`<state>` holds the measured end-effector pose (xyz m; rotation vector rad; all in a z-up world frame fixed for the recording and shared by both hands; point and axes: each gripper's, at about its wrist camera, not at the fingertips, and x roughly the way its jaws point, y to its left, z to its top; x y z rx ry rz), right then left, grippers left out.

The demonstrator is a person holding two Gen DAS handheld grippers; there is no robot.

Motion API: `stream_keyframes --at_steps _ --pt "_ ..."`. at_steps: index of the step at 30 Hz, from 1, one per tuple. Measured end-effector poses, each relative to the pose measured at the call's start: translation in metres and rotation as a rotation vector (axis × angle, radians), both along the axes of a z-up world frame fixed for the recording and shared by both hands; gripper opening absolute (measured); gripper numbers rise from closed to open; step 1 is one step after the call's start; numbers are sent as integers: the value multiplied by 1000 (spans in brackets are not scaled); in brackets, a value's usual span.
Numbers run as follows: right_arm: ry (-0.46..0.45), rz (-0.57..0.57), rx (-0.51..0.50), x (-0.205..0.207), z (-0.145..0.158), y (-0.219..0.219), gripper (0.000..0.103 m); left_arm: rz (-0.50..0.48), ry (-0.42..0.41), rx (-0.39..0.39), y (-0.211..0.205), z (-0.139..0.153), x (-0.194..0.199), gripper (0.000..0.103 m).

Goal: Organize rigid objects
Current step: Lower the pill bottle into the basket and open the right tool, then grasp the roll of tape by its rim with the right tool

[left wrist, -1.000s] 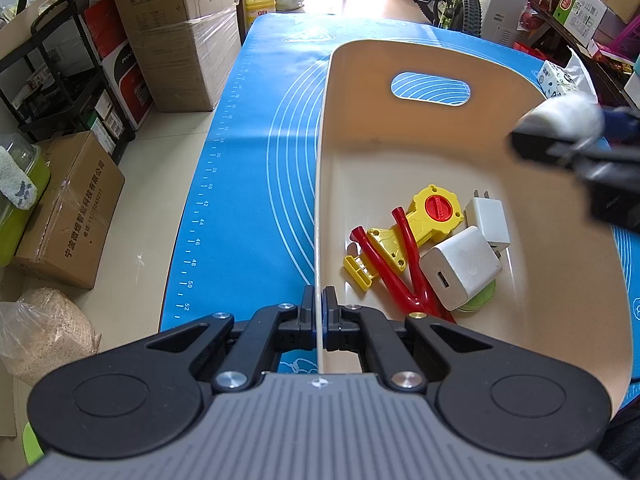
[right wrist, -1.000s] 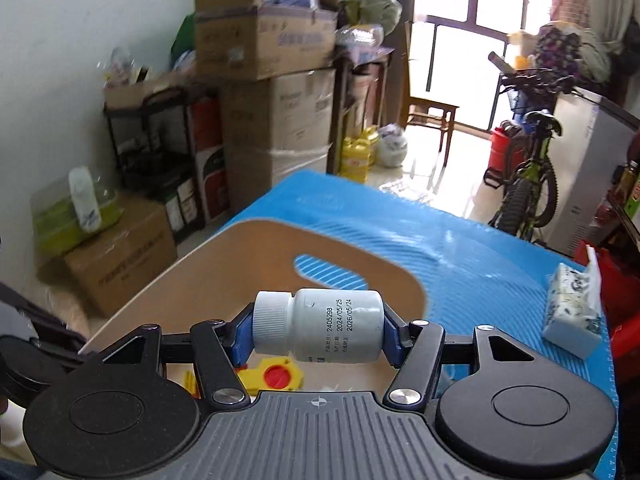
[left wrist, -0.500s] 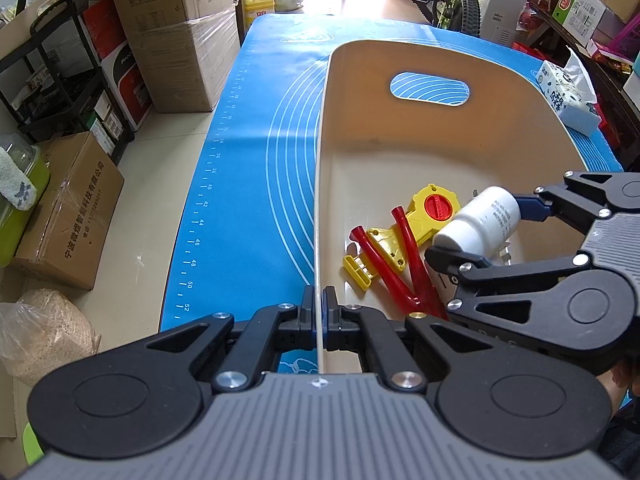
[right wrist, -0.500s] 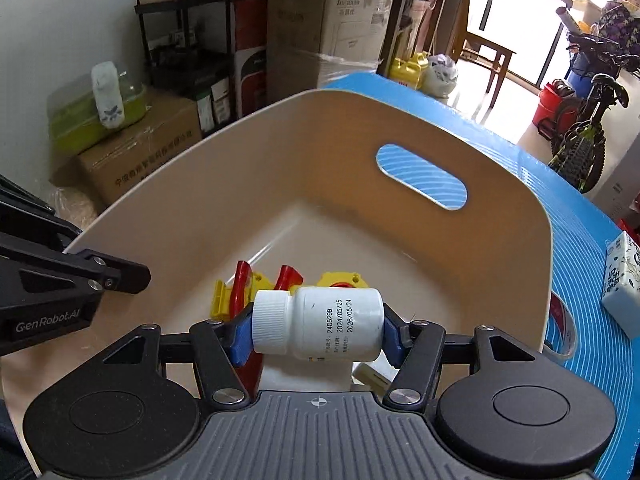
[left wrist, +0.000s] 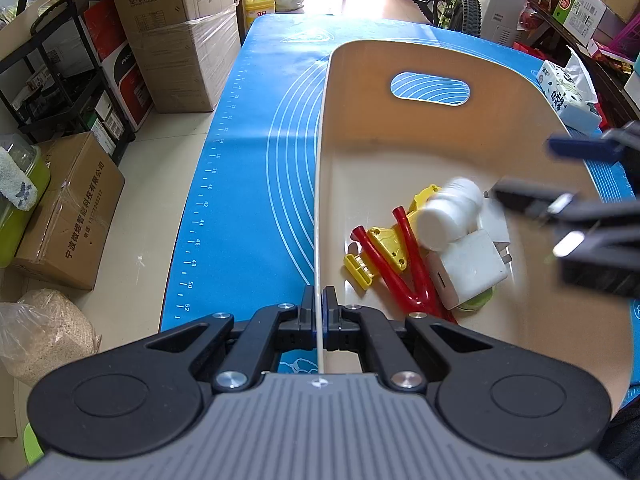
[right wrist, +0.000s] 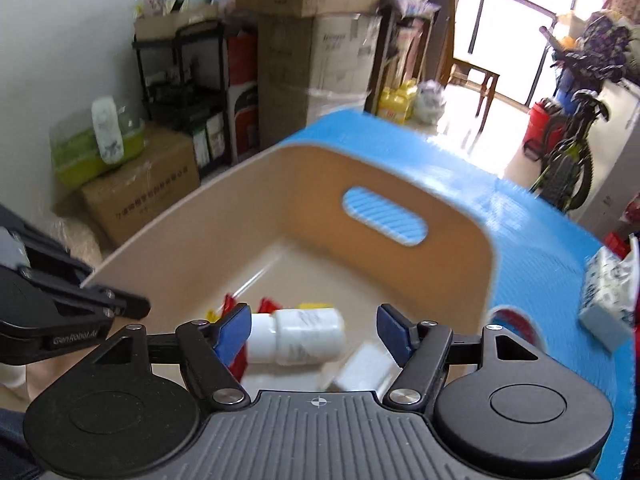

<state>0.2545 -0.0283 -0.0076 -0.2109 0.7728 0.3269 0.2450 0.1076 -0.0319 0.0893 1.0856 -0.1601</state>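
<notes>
A beige bin (left wrist: pixel 400 128) with a handle slot stands on the blue mat (left wrist: pixel 260 160). My left gripper (left wrist: pixel 320 312) is shut on the rim of the bin's left wall. Over the bin's right side my right gripper (left wrist: pixel 536 172) is blurred and its jaws are opening. The white pill bottle (left wrist: pixel 448 216) lies loose on its side below them, over the things in the bin. In the right wrist view the bottle (right wrist: pixel 298 336) sits between the blue pads (right wrist: pixel 394 328), and the right pad is clear of it. White chargers (left wrist: pixel 468 268) and a red and yellow plastic tool (left wrist: pixel 396 256) lie on the bin floor.
A tissue pack (left wrist: pixel 564 92) lies on the mat right of the bin, also seen in the right wrist view (right wrist: pixel 608 292). A tape roll (right wrist: pixel 512 320) lies by the bin's right wall. Cardboard boxes (left wrist: pixel 68 208) and a black shelf stand on the floor to the left.
My right gripper came down over the bin with the bottle, then spread its jaws and let the bottle go; it now drops among the chargers. The left gripper kept its hold on the wall.
</notes>
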Motion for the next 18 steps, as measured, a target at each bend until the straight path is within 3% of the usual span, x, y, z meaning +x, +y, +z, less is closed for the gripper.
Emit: stream_keyframes --at_steps 3,11,18 --pt "-75 -42 -9 -4 15 -21 75 0 0 0 0 0 0 4" --pt "-118 -157 -22 4 25 -97 75 2 1 1 2 1 1 4" --pt "-9 -199 -31 26 -16 -143 75 2 2 1 2 1 0 4"
